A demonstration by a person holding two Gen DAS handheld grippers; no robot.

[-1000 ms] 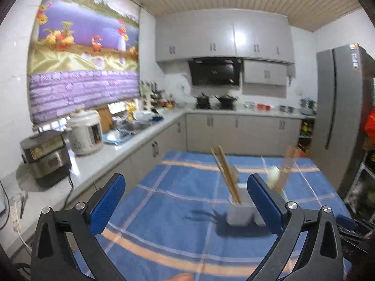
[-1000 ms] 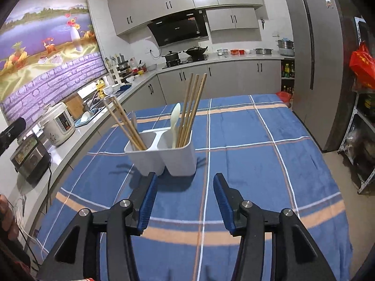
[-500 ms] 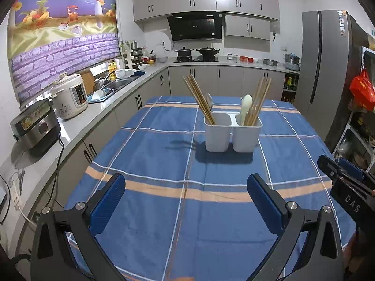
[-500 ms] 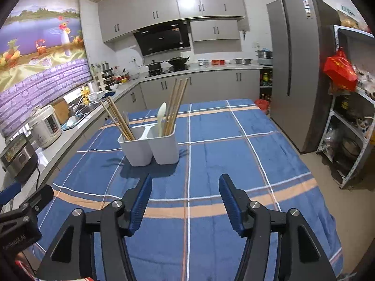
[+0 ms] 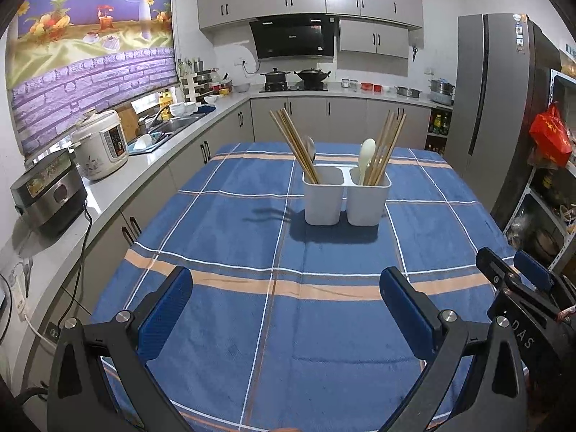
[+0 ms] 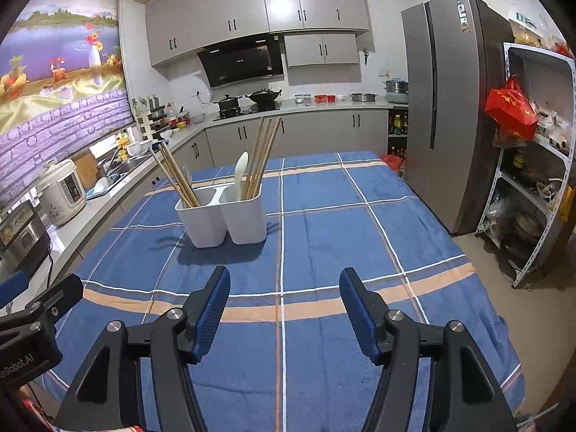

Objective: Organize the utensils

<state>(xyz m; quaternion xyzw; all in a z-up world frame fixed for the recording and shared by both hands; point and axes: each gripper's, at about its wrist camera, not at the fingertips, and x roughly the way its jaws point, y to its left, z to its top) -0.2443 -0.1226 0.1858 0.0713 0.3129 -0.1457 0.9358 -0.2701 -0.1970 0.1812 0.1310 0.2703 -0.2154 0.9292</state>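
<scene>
A white two-compartment utensil holder (image 5: 345, 196) stands on the blue plaid tablecloth (image 5: 252, 316). Its left cup holds wooden chopsticks (image 5: 293, 145) and a metal spoon. Its right cup holds a cream spoon (image 5: 366, 156) and more chopsticks (image 5: 387, 149). The holder also shows in the right wrist view (image 6: 223, 217). My left gripper (image 5: 286, 304) is open and empty, well short of the holder. My right gripper (image 6: 284, 306) is open and empty, also short of it; it shows at the right edge of the left wrist view (image 5: 518, 280).
A counter (image 5: 118, 176) with a rice cooker (image 5: 100, 144), an appliance (image 5: 48, 194) and a sink runs along the table's left side. A fridge (image 6: 450, 108) and a metal shelf (image 6: 532, 180) stand to the right.
Both grippers have drawn back from the holder, which now looks farther away. The left view has swung down from the wall to face the table. Both stay open.
</scene>
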